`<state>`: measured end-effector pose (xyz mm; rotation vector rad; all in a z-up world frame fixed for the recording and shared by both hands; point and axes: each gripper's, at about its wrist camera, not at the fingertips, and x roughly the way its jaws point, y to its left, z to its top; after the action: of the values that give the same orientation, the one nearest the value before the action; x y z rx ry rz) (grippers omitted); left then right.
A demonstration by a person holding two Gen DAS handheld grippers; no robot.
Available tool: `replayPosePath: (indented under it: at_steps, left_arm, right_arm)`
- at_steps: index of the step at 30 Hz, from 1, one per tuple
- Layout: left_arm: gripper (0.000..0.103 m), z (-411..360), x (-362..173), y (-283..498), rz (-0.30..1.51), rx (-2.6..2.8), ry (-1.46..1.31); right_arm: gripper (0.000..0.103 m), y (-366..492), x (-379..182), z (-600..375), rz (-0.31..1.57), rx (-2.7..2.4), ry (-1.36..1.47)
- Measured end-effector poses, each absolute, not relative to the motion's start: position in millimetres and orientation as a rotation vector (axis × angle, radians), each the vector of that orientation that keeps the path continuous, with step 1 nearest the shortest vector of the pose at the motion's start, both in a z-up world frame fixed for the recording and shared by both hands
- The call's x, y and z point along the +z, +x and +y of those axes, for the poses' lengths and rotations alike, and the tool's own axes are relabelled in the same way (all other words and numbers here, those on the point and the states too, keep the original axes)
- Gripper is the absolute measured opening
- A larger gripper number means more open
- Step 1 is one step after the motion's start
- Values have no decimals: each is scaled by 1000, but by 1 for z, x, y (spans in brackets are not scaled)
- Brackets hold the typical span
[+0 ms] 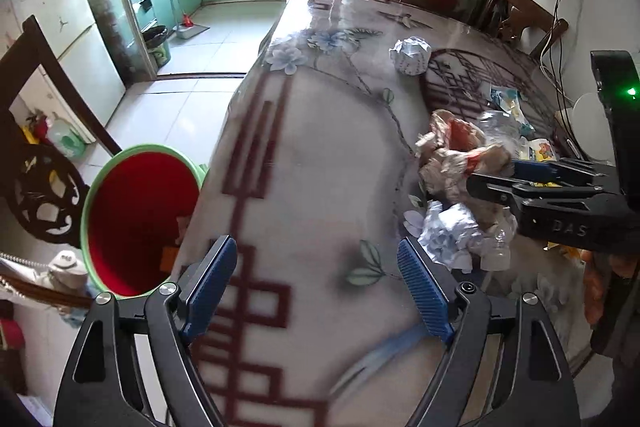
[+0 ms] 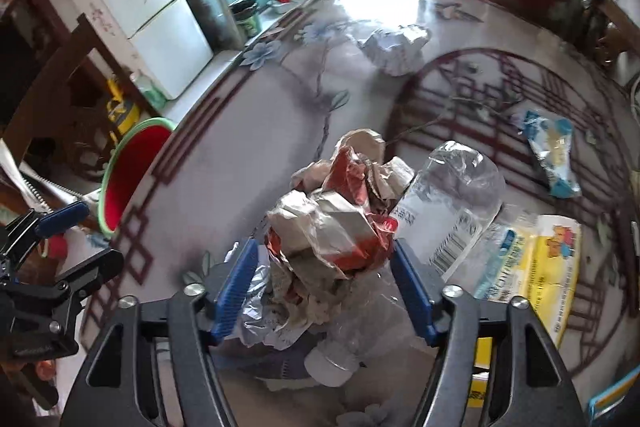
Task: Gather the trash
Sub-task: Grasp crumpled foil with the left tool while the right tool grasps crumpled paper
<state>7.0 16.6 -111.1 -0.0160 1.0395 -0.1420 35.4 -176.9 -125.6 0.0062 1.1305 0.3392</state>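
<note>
**Right tongs at the crumpled wrapper, left tongs empty over the table**

Your right gripper [image 2: 323, 281] points down at the heap of rubbish on the table [image 2: 248, 147]. Between its two blue pads sits a crumpled red-and-beige wrapper [image 2: 340, 223]. The right-hand pad touches the wrapper's red edge; the left-hand pad stands right at its side, though the blur will not let you tell whether it presses. So whether the tongs are clenched on the wrapper or only straddling it cannot be told.

Just beyond the right pad lies a crushed clear plastic bottle [image 2: 452, 203], and past it, further right, a yellow-and-white packet [image 2: 540, 267]. A blue snack bag [image 2: 554, 151] lies well beyond that, ahead and to the right. Under the tongs, near their base, lies a second clear bottle with a white cap [image 2: 340, 359], and beside the left pad some silvery crumpled foil [image 2: 256, 291]. A white paper ball [image 2: 396, 51] rests well ahead, apart from the heap.

Your left gripper [image 1: 316, 287] is released: its pads stand wide with only the patterned tablecloth between them. A crumpled pale paper wad [image 1: 452, 231] lies just off its right pad, not touching. The red bin with a green rim [image 1: 140, 219] stands below the table edge, to the left of its left pad.
</note>
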Motion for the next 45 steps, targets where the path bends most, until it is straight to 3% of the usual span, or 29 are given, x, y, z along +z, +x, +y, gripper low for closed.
replayPosePath:
  at_steps: [2,3,21,22,26,30,45]
  left_arm:
    - [82,11,-111,6,1039,-143,-15]
    - [82,9,-112,6,1040,-147,-13]
    - [82,-71,-149,22,1175,-416,11]
    - [80,-72,-151,23,1184,-422,5]
    - [57,-70,-155,23,1206,-431,-22]
    - [47,-65,-152,20,1204,-444,-36]
    - [43,-22,-111,18,1089,-361,-104]
  right_arm:
    - [36,35,-125,-180,1124,353,30]
    - [34,34,-123,-184,1120,367,50]
    - [33,7,-53,-258,927,287,260]
    - [33,6,-53,-258,925,289,261]
    - [33,7,-43,-251,898,297,252]
    - [33,9,-32,-243,864,315,245]
    - [33,7,-10,-231,802,296,237]
